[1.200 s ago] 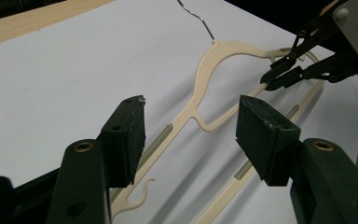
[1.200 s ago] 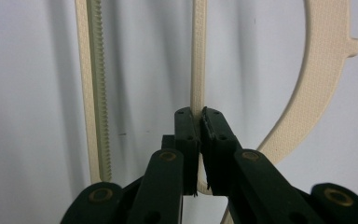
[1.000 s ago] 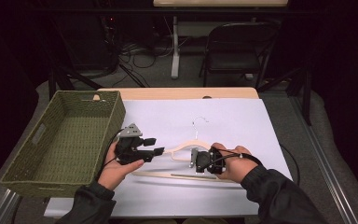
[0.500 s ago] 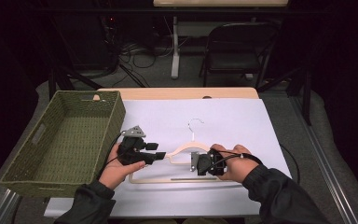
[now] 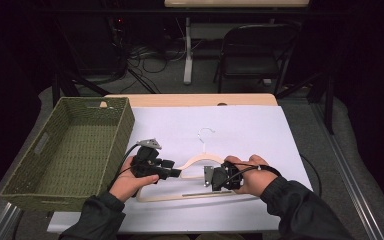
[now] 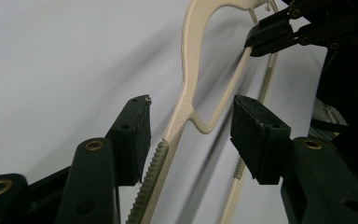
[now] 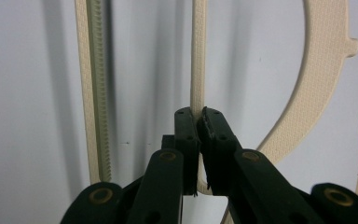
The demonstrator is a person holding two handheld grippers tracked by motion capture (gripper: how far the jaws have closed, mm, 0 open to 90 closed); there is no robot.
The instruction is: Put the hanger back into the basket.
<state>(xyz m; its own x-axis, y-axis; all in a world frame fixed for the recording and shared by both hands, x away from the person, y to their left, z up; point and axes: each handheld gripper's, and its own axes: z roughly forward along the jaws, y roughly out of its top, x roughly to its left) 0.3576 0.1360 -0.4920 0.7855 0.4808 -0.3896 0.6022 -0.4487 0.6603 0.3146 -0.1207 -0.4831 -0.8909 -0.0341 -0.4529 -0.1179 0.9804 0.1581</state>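
Two grippers meet one cream plastic hanger [image 5: 195,162] on the white table cover [image 5: 260,125]: the right gripper [image 7: 198,114] pinches its thin inner bar, at three o'clock of the left gripper [image 6: 189,128]. The left's jaws have just been closing yet stand released, straddling the shoulder end untouched; the high view adds its wire hook [image 5: 205,132] at twelve o'clock.

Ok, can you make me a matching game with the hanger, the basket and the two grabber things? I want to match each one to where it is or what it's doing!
Things:
1. hanger
2. basket
3. left gripper
4. right gripper

Places or states:
A. green and woven, at the left side of the table
B. jaws pinched shut on a thin cream bar
C. cream-coloured, lying on the white sheet, metal hook pointing away from the person
D. jaws apart, one on each side of the hanger's end, just been closing a little

Pairs: 1-C, 2-A, 3-D, 4-B
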